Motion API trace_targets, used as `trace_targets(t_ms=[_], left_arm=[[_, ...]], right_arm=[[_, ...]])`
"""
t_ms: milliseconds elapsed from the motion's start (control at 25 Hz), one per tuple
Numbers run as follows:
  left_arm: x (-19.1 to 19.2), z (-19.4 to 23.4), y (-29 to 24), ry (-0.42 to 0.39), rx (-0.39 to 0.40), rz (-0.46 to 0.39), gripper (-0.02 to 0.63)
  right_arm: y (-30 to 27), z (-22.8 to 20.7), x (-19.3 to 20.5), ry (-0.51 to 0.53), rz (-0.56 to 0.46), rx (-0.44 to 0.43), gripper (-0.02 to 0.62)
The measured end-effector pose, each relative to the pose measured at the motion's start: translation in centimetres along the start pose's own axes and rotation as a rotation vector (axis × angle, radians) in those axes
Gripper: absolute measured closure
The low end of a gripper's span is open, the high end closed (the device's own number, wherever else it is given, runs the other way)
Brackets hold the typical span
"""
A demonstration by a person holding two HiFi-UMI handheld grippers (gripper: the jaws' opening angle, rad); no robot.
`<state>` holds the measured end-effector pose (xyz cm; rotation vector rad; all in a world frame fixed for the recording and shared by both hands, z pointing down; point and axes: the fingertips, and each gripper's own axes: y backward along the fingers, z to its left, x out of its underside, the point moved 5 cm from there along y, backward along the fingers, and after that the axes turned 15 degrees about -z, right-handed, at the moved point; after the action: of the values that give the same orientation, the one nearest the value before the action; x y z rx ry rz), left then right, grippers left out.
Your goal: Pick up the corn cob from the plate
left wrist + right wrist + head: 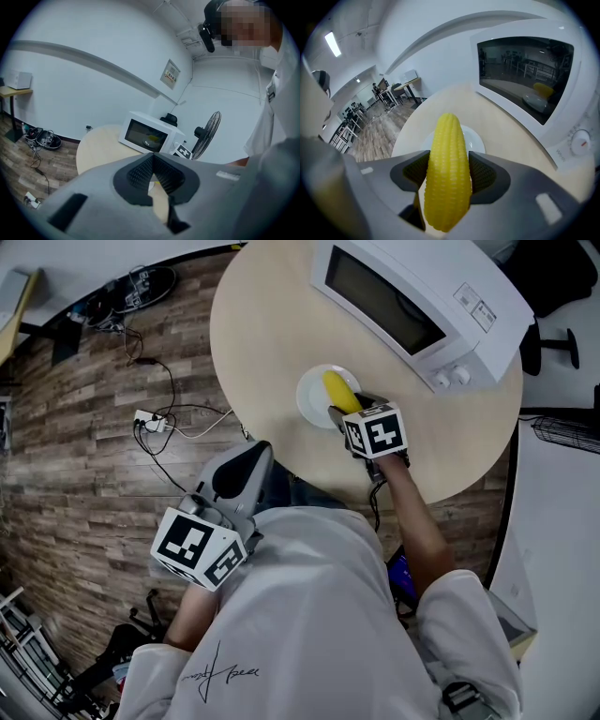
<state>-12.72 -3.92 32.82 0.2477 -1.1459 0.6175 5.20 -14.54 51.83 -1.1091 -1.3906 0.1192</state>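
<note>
Floor (94, 427): wood planks, spread out well away from the microwave (412, 296), all round the table's open side.
Table (262, 362): round, pale top, carried the microwave along its far part.
Person's shirt (309, 615): light grey, stood on the table side opposite the microwave.
Microwave: white, door closed and dark, two knobs at one end. Mirrored the plate and corn in the glass.
Fan (206, 133): black, stood just past the microwave's knob end in the left gripper view.
Left gripper (153, 161): hung off the table edge, well apart from the microwave, over the floor. Jaws met at the tips, clamped on nothing, only a sliver of tabletop showing behind them.
Right gripper (450, 172): reached in over the table, just in front of the microwave door. Jaws clenched on the corn cob, one dark ribbed pad pressed to each side of it.
Plate (309, 395): small, white, round, sat on the table right in front of the microwave door.
Corn cob (339, 388): yellow, pinched around its middle, tip pointed away from the gripper, alongside the microwave door. Sat over the plate; honestly couldn't tell if it touched the plate or hung clear.
Power strip (150, 421): white, lay on the floor with cables trailing, far from the microwave, past the table's opposite edge.
</note>
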Motion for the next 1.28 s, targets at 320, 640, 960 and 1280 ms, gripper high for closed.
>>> trace_targets(t_ms=[320,640,960,1280], left_arm=[[0.2,-1.1,-0.3,-0.007,0.010,-0.005,0.615],[0.5,-1.8,-0.2,-0.013,0.010,-0.006,0.615],[0.7,-2.0,-0.2,-0.009,0.009,-0.008,0.615],[0.8,-1.8,0.1,-0.006,0.006,-0.011,0.614]], right_arm=[[1.2,0.3,-0.1,-0.022,-0.045,-0.017,0.325],[2.9,0.8,-0.4,-0.026,-0.086,-0.033,0.325],[4.5,1.4,-0.9,-0.034,-0.125,-0.041,0.325],[5.9,2.0,-1.2,-0.057,-0.162,-0.042,0.325]])
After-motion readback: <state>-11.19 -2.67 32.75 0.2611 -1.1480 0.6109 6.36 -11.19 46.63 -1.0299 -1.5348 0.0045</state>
